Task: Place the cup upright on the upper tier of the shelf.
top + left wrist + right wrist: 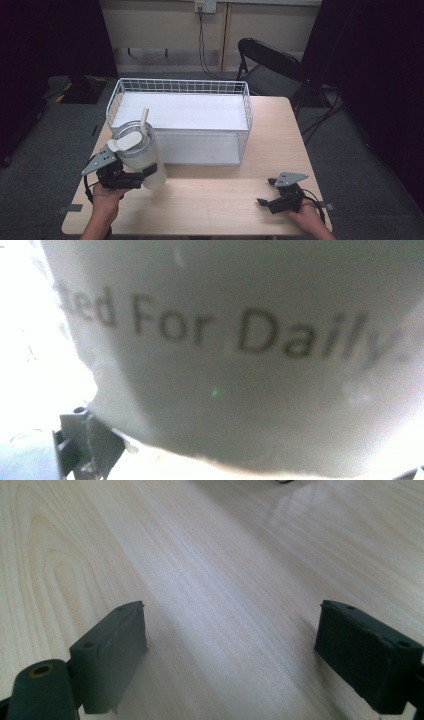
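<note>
Holding stage. High view: left gripper [131, 179] is clamped on the lower body of the white tumbler [141, 159], which is tilted, top leaning toward the wire basket [247, 107]. Tumbler sits over the near-left part of the table [215, 205], just in front of the basket's near-left corner; its base looks lifted, though I can't tell for sure. Lid [125, 142] is on, straw [144, 121] sticks up. Basket has a white liner and nothing else in it. Right gripper [270, 192] is at the near-right of the table, well apart from the tumbler.

Left gripper view: tumbler wall [240, 390] pressed right up to the lens, printed lettering blurred, so the grip is close and firm.

Right gripper view: right gripper [230, 645] spread wide, nothing between the jaws, bare wood below.

Judgement: pick is done; transfer and set-down, likely into the basket, are left. Right side idle.
</note>
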A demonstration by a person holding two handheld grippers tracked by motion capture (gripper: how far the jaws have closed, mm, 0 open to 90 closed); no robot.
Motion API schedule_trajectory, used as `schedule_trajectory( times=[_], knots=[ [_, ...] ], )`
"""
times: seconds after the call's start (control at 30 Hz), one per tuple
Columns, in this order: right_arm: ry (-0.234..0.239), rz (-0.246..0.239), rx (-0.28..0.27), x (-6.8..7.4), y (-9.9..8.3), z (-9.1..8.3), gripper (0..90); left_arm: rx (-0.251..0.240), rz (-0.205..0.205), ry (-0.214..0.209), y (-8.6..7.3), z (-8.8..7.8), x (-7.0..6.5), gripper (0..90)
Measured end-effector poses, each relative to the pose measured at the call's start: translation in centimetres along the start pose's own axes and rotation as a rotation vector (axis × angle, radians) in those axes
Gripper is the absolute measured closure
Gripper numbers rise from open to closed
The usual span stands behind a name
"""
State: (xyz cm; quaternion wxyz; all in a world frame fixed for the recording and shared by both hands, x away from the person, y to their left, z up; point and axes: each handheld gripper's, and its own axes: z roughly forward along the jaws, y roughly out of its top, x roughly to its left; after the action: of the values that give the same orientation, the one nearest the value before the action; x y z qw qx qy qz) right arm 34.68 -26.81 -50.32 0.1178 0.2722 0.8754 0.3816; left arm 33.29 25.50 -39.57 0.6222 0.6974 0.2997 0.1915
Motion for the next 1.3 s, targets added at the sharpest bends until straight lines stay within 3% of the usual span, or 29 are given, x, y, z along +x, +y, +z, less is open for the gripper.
schedule_trajectory(
  times=[0.1,0.23,0.4,0.43,0.47,0.73,0.77,0.9,1.1,1.3],
  knots=[
    [0.0,0.0,0.0,0.0,0.0,0.0,12.5,0.015,0.008,0.006,0.7,0.0,0.1,8.9],
    [0.001,0.001,0.0,0.0,0.0,0.0,12.5,0.007,-0.018,0.007,1.4,0.0,0.2,8.9],
    [0.001,0.001,-0.001,0.0,0.0,0.0,12.5,0.013,-0.011,0.008,2.4,0.0,0.4,9.0],
    [0.001,0.001,0.0,0.0,0.0,0.0,12.5,0.011,-0.024,0.006,2.6,0.1,0.4,9.0],
    [0.001,0.001,0.0,0.0,0.0,0.0,12.5,0.016,-0.01,0.006,2.8,0.0,0.5,9.0],
    [0.001,0.001,0.0,0.0,0.0,0.0,12.5,0.025,-0.017,0.006,4.0,-0.1,0.6,9.0],
    [0.001,0.001,0.0,0.0,0.0,0.0,12.5,0.021,-0.037,0.006,4.3,-0.1,0.6,9.0],
    [0.001,0.001,0.0,0.0,0.0,0.0,12.5,0.03,-0.027,0.009,5.0,-0.4,0.8,9.1],
    [0.001,0.0,0.0,0.0,0.0,0.0,12.5,0.028,-0.049,0.006,5.9,-0.6,0.9,9.1],
    [0.001,0.0,0.0,0.0,0.0,0.0,12.5,0.039,-0.034,0.012,6.5,-0.8,1.0,9.1]
  ],
)
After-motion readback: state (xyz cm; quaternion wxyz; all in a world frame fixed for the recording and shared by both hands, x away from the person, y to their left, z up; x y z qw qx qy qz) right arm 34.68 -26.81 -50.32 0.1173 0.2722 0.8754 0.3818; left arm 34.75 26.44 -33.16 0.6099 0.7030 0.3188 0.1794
